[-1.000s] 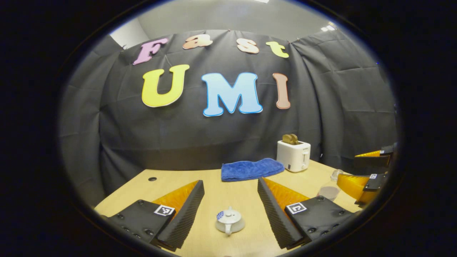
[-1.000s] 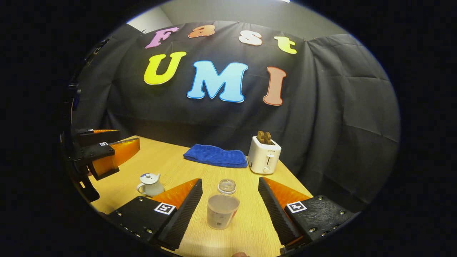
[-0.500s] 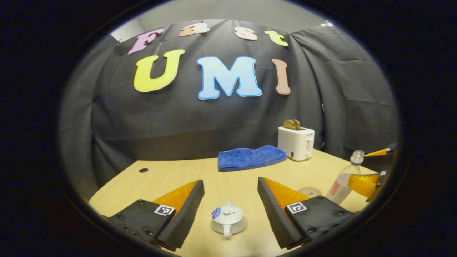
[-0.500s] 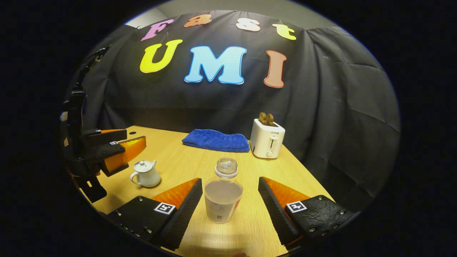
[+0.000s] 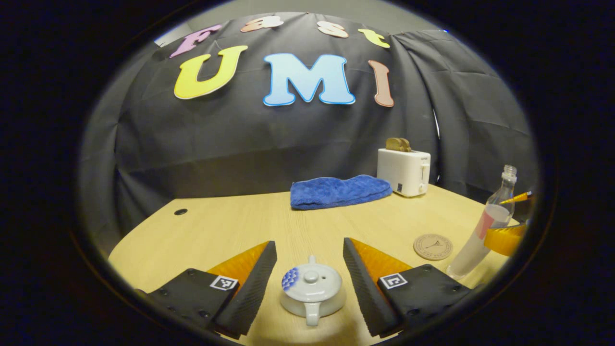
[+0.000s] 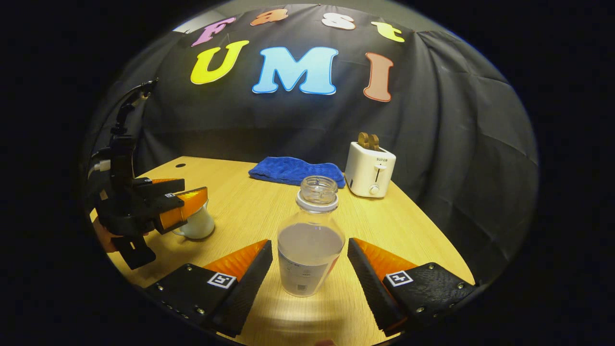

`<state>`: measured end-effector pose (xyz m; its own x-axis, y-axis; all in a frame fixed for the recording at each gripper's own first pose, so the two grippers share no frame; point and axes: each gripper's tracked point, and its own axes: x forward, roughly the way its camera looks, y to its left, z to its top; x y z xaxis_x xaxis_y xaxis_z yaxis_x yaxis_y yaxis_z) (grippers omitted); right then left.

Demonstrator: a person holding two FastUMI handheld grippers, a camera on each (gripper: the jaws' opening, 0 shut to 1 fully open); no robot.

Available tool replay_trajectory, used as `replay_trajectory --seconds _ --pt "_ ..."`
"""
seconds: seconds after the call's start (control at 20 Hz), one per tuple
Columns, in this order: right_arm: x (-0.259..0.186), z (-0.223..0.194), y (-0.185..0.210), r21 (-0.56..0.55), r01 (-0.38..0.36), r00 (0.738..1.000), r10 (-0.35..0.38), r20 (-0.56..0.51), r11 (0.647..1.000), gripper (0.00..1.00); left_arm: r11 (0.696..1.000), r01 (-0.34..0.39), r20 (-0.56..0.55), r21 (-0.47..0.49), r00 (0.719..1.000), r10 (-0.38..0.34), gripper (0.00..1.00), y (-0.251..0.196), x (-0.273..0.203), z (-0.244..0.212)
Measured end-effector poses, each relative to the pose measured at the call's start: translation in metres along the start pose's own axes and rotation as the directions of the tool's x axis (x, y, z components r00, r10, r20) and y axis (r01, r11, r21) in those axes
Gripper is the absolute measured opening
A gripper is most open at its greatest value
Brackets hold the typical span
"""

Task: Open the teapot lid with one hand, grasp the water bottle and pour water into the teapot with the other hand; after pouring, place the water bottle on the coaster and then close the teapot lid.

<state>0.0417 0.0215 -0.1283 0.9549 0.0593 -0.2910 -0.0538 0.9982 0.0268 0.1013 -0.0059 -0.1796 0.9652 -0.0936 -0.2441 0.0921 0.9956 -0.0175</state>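
A small white teapot with its lid on stands on the wooden table, between the fingers of my open left gripper, which do not touch it. A clear, uncapped water bottle, partly filled, stands upright between the fingers of my open right gripper. In the left gripper view the bottle is at the far right, with the round cork coaster just left of it. In the right gripper view the left gripper hangs over the teapot at the left.
A folded blue towel lies at the back of the table. Beside it a white toaster holds two slices of bread. A small round hole is in the tabletop at the back left.
Both grippers have come lower and closer: the teapot now sits between the left fingers and the bottle between the right fingers. The coaster has come into the left gripper view.
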Motion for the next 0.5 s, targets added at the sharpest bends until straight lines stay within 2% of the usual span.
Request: replay_trajectory --seconds 0.1,0.3,0.4,0.5 --pt "0.0033 -0.0037 0.0001 0.003 0.004 1.000 -0.004 -0.012 1.000 0.97 1.000 0.008 0.003 -0.004 1.000 -0.008 0.84 -0.0021 0.0027 -0.0017" --pt "0.0072 -0.0058 0.0031 -0.005 -0.003 1.000 0.003 -0.027 1.000 0.97 1.000 0.013 0.011 0.003 1.000 -0.013 0.80 -0.0057 0.0065 -0.0081" --pt "0.0097 -0.0093 0.0045 -0.008 -0.004 0.999 0.004 -0.035 1.000 0.97 1.000 0.004 0.023 0.020 1.000 -0.005 0.67 -0.0051 0.0075 -0.0092" --pt "0.0115 -0.0108 0.0041 0.000 -0.007 0.999 0.007 -0.042 1.000 0.97 0.999 0.001 0.032 0.039 0.999 -0.002 0.61 -0.0067 0.0072 -0.0108"
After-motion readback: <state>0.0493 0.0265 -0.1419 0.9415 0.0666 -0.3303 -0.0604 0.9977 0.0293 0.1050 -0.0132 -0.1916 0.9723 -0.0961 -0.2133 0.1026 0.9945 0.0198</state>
